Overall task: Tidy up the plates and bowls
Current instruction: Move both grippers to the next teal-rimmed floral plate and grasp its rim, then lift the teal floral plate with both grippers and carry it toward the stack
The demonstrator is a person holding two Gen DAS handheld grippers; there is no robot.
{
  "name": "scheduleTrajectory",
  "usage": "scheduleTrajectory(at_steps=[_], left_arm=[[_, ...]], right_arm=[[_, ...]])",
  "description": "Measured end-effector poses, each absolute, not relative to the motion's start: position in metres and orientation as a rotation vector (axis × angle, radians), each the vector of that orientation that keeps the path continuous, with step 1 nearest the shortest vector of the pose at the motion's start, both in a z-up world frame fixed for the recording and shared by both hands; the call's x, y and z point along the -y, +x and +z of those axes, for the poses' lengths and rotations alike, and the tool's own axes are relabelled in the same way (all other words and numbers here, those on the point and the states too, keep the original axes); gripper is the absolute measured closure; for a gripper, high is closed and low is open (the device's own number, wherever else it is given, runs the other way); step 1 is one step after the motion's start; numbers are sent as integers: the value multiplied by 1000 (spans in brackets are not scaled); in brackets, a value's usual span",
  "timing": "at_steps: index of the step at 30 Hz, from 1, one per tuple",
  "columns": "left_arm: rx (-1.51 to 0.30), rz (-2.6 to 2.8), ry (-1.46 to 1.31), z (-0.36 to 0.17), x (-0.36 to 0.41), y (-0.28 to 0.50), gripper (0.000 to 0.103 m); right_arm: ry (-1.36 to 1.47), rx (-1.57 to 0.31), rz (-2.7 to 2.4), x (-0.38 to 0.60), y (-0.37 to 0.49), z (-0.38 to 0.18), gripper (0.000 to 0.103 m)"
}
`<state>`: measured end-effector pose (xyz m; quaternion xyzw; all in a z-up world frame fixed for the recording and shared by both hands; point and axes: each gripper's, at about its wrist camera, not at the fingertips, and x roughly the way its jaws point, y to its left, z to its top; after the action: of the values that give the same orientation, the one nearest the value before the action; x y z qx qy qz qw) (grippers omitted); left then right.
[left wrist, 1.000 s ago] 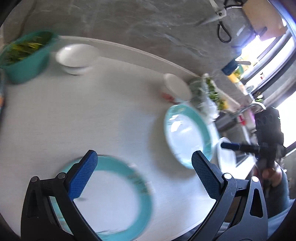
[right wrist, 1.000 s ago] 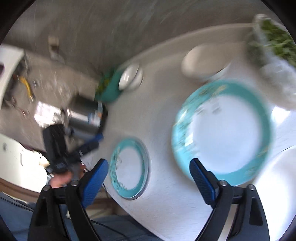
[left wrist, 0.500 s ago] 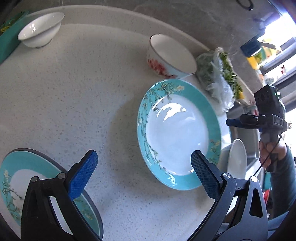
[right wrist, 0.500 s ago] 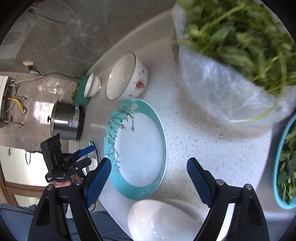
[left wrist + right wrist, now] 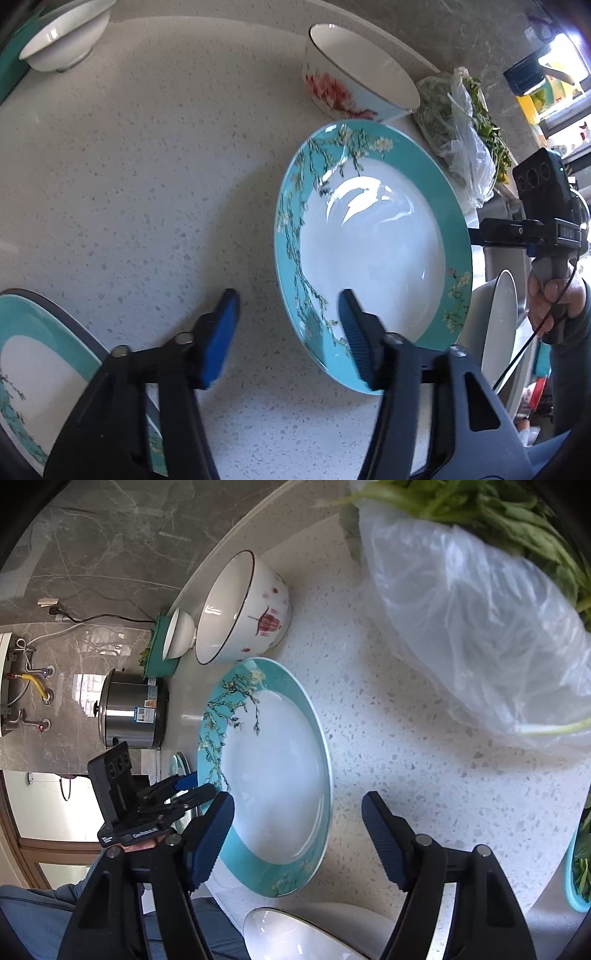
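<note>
The large teal-rimmed plate (image 5: 373, 254) is lying flat on the counter (image 5: 147, 177), close to the counter's front edge, with a flowered bowl (image 5: 354, 74) just beyond its far rim. The left gripper (image 5: 286, 325) is hovering at the plate's near-left rim: one finger is sitting over the rim itself and the other over bare counter beside the plate, so the rim edge is lying between the fingers. The jaws are standing partly open and are holding nothing. The right gripper (image 5: 297, 834) is facing the same plate (image 5: 266, 775) from the opposite side, also partly open and empty, with its left finger over the teal rim and its right finger over bare counter. Both grippers are near the plate; the left one appears better aligned for an edge grasp, since the rim is running across its jaw gap. A second teal-rimmed plate (image 5: 33, 373) is lying at the front left of the counter, well apart from the first and nearest the left gripper. A white dish (image 5: 295, 938) is resting at the front edge just beside the large plate. A small white bowl (image 5: 62, 37) is standing toward the back left corner.
</note>
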<state>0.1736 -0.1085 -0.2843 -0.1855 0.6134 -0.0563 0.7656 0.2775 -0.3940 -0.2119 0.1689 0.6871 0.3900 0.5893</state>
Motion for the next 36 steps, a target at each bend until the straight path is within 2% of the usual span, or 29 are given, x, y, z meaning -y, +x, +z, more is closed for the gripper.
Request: scheduleTrajectory(at_steps=[2, 4, 8, 10, 12, 17, 21, 22, 36], left_arm=[[-1333, -130, -402, -285, 110, 174, 60], [-1334, -126, -405, -285, 110, 176, 70], [-1336, -137, -397, -286, 111, 177, 77], [-1339, -152, -393, -287, 113, 178, 85], [-1342, -162, -394, -288, 115, 179, 88], [-1339, -162, -394, -288, 116, 180, 88], [-1339, -160, -384, -288, 115, 180, 88], [-1339, -159, -379, -288, 115, 180, 88], [-1319, -156, -369, -282, 117, 175, 89]], right_arm=[[392, -1607, 910, 392, 278, -214, 33], [391, -1615, 904, 388, 278, -216, 36], [377, -1629, 902, 381, 277, -219, 42], [363, -1639, 892, 378, 277, -221, 49], [362, -1649, 891, 377, 276, -224, 56], [350, -1655, 874, 376, 275, -225, 65], [334, -1660, 829, 380, 276, -228, 86], [329, -1660, 815, 381, 276, -229, 88], [299, -1612, 771, 380, 272, -220, 89]])
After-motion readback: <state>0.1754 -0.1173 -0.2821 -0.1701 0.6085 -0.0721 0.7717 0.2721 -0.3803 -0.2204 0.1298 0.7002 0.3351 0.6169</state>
